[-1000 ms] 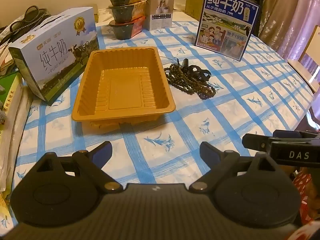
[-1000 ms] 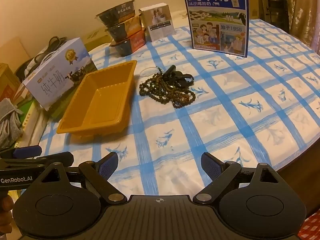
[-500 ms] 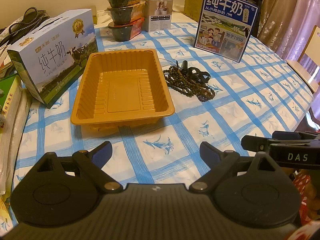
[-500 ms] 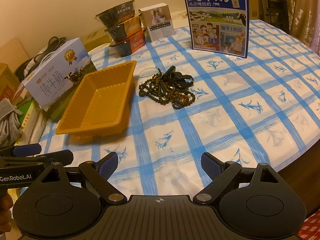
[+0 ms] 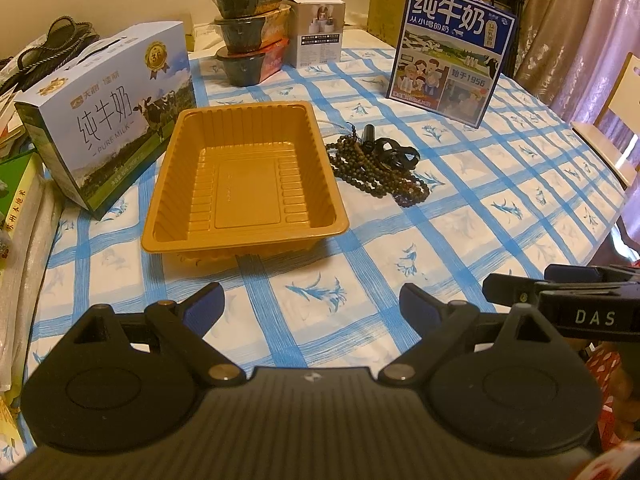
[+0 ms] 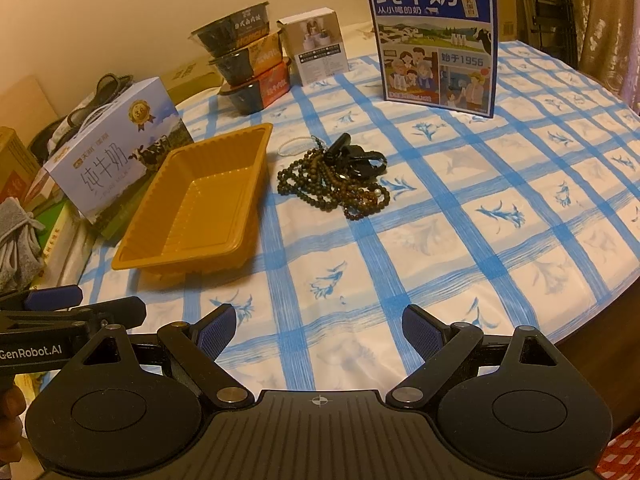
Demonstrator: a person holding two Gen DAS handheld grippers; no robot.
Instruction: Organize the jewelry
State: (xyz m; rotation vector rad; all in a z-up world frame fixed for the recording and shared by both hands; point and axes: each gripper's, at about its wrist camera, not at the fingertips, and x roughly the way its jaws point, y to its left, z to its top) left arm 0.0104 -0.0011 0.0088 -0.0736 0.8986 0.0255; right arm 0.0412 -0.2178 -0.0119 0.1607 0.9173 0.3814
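Right now your left gripper point(image 5: 312, 304) and right gripper point(image 6: 319, 330) both hover over the counter's point(image 6: 460, 216) near edge, fingers apart and holding nothing. Your tangle of bead jewelry point(image 6: 336, 178) lies just beside the empty orange tray point(image 5: 244, 176), on its right.

A ribbed, glossy orange plastic tray point(image 5: 244, 184) sits on the bench's smooth blue-checked white cloth point(image 5: 460, 240). Just right of the tray, dark round wooden bead strings point(image 6: 332, 188) look dull beside shiny black plastic pieces point(image 6: 360, 158). Left of the tray, a printed cardboard milk carton point(image 5: 112, 120) looks satin
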